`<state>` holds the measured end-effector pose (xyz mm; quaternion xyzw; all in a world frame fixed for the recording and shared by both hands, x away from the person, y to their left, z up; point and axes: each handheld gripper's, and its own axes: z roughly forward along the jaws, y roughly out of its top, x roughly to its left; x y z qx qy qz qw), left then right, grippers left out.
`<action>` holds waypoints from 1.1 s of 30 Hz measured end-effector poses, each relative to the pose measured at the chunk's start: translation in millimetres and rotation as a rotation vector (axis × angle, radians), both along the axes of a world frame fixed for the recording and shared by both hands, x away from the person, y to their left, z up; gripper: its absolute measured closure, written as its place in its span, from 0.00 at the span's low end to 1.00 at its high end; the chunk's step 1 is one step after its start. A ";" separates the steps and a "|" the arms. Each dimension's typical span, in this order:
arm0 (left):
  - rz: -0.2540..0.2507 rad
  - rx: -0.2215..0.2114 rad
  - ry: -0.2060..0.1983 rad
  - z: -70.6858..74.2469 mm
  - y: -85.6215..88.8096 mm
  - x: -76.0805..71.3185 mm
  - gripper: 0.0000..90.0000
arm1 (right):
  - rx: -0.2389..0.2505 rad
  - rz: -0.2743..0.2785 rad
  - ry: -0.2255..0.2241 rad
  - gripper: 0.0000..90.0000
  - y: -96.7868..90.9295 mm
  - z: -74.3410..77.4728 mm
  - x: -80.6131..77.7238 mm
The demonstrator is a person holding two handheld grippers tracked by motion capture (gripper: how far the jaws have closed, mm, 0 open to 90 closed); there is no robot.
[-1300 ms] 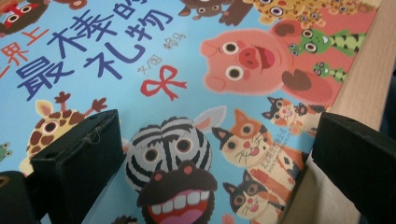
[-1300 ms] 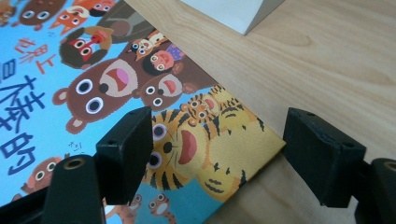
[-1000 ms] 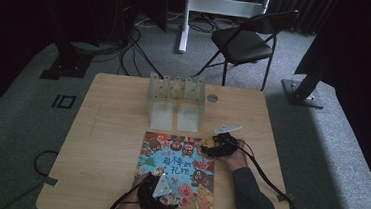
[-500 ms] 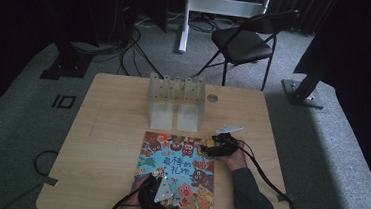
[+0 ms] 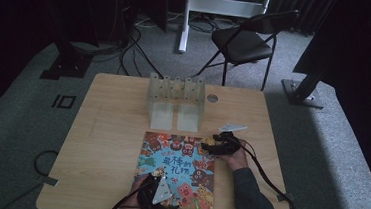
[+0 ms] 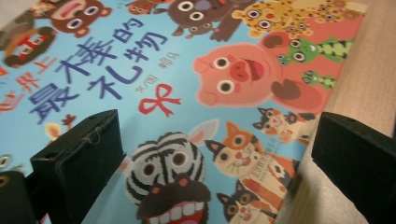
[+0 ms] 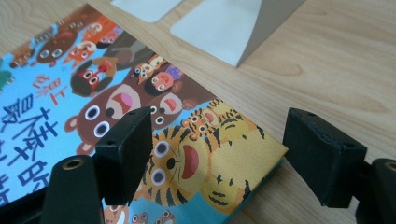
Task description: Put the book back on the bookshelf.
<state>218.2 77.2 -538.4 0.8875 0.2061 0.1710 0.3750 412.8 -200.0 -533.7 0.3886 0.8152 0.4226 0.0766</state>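
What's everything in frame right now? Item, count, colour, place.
table: 1, light wood, centre of the high view.
picture book: 1, blue cover with cartoon animals, lying flat on the table's near half.
rack: 1, pale grey with upright slots, far middle of the table, beyond the book.
round disc: 1, grey, in the tabletop right of the rack.
folding chair: 1, black, on the carpet beyond the table.
stand legs: 1 set, white, behind the chair.
cables: several, black, on the carpet at far left.
left gripper: 1, black, jaws open over the book's near edge.
right gripper: 1, black, jaws open astride the book's far right corner.
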 end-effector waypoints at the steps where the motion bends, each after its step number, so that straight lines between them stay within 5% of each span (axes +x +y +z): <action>1: 0.002 0.001 -0.002 0.7 -0.3 -0.6 0.02 | 0.010 0.000 -0.001 0.27 -0.8 1.6 -0.2; 14: -0.044 -0.014 -0.043 3.0 -17.7 -3.8 0.02 | 0.104 -0.005 -0.010 0.30 -5.8 22.8 -2.2; 24: 0.000 -0.041 -0.094 8.7 -26.2 -4.0 0.02 | 0.168 0.013 -0.027 0.31 -8.0 42.1 -3.1; 28: 0.000 -0.040 -0.134 14.8 -23.6 -8.2 0.02 | 0.150 0.016 -0.036 0.33 -7.6 43.0 -3.2; 33: 0.002 -0.084 -0.122 20.4 -18.4 -7.5 0.02 | 0.143 0.033 0.002 0.37 -4.6 39.4 -6.6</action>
